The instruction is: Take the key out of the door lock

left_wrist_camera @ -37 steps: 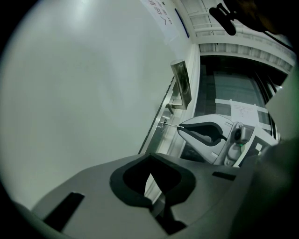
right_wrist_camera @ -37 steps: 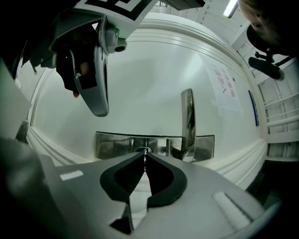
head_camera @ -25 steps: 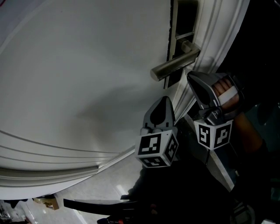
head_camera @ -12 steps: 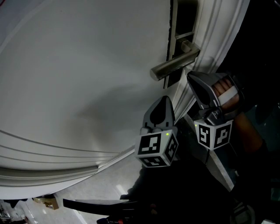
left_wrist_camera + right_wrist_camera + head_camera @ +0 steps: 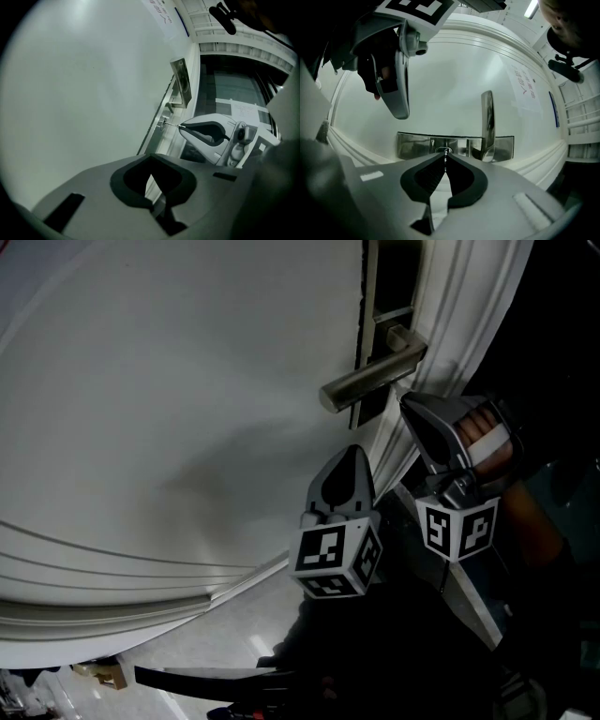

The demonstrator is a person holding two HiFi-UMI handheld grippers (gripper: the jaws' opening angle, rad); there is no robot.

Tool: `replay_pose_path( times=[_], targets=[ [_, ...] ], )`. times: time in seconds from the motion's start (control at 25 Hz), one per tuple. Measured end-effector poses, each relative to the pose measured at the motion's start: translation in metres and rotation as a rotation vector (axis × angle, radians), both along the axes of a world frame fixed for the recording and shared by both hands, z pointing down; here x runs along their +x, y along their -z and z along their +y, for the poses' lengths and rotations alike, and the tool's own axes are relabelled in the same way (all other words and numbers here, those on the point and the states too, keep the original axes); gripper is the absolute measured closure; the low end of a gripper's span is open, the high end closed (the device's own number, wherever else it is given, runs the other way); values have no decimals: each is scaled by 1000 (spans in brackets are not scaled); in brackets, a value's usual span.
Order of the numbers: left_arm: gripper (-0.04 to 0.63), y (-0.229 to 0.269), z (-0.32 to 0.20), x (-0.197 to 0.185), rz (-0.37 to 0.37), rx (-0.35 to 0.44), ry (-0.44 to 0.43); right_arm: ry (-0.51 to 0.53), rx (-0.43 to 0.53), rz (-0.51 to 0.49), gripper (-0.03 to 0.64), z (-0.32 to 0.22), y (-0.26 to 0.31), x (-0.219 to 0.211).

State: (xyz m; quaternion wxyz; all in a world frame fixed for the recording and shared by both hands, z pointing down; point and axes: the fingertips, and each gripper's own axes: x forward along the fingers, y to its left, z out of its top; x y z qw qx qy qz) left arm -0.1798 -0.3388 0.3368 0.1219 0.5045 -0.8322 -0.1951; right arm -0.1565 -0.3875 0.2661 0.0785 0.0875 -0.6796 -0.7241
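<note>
In the head view, the left gripper (image 5: pixel 349 454) and right gripper (image 5: pixel 409 405) are hanging below the door handle (image 5: pixel 373 379), just as a second ago. In the left gripper view, its jaws are resting closed, empty. In the right gripper view, the jaws are pinching the key (image 5: pixel 446 157) at the lock (image 5: pixel 441 150). The key is likely stiff, light and slick, best pulled straight by its head.
</note>
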Motion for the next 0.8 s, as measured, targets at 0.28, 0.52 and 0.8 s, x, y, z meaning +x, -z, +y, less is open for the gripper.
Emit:
replay_pose_path(
  times=[0.28, 0.52, 0.8],
  targets=[
    [595, -1, 0, 0, 4, 1, -1, 1, 3, 1, 604, 0, -1, 1],
    [595, -2, 0, 1, 4, 0, 0, -2, 9, 1, 604, 0, -2, 1],
    [595, -1, 2, -1, 5, 2, 4, -2, 9, 1, 604, 0, -2, 1]
  ],
)
